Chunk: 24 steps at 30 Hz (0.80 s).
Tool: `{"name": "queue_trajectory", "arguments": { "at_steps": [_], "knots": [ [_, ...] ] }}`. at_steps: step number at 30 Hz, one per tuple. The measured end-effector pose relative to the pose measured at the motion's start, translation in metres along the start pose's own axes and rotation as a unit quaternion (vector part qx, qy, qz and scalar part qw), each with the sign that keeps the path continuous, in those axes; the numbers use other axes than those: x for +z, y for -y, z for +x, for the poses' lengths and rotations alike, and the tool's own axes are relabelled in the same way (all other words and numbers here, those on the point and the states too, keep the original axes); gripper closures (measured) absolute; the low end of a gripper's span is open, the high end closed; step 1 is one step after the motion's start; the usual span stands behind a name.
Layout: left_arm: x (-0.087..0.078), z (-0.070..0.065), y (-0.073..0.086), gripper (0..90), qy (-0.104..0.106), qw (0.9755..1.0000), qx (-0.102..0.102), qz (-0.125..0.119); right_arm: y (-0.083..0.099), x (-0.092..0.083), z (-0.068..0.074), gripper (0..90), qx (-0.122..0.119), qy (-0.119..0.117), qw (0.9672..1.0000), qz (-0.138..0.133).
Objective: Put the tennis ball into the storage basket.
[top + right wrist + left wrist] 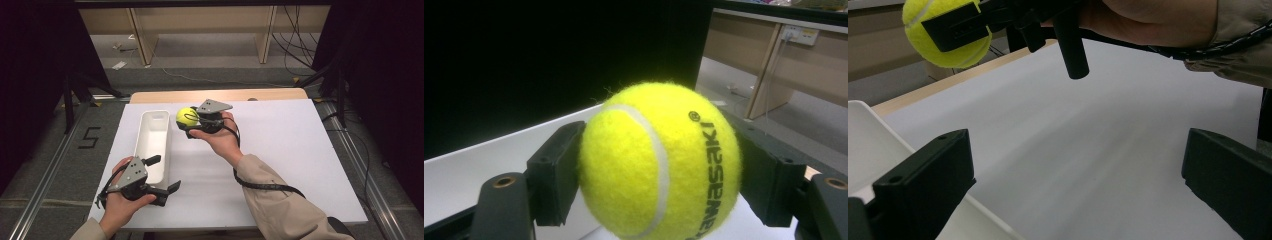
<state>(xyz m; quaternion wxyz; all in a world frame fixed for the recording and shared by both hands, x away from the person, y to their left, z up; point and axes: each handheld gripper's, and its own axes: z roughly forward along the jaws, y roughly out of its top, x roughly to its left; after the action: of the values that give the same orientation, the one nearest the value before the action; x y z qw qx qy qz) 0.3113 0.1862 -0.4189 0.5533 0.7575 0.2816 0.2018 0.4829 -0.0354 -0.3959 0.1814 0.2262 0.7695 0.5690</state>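
**Operator:** Closest to the overhead camera is my left gripper (pixel 160 175), low at the near edge of the white board (pixel 280 150). Its jaws stand wide apart with nothing between them; in the left gripper view I see bare board in the gap.

**Observer:** And the ball?

**Operator:** My right gripper (pixel 192 120) has the tennis ball (pixel 187 116) clamped, one pad on each side, lifted clear of the board. The right gripper view shows the ball (pixel 659 162) squeezed squarely between the two black jaws.

**Observer:** Where does that sit relative to the white bin?

**Operator:** Just beside it. The white bin (pixel 150 145) lies with its long axis running away from me, and the ball hangs off the far right corner of it, barely outside the rim as far as I can judge from above. The opening lies to the ball's left and slightly nearer to me.

**Observer:** So which hand does the work?

**Operator:** The right, I'd say. It already holds the ball and is right next to the bin's far end. A short shift leftward over the rim should put the ball above the trough; my left gripper stands by the near end, its far jaw over the rim.
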Motion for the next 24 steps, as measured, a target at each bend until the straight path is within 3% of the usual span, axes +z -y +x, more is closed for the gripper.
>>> {"name": "queue_trajectory", "arguments": {
  "at_steps": [24],
  "knots": [
    [0.000, 0.000, 0.000, 0.0, 0.000, 1.0000, 0.000, 0.001, -0.005, 0.011, 0.010, 27.3, -0.003, -0.012, 0.9999, -0.001]
  ]
}}
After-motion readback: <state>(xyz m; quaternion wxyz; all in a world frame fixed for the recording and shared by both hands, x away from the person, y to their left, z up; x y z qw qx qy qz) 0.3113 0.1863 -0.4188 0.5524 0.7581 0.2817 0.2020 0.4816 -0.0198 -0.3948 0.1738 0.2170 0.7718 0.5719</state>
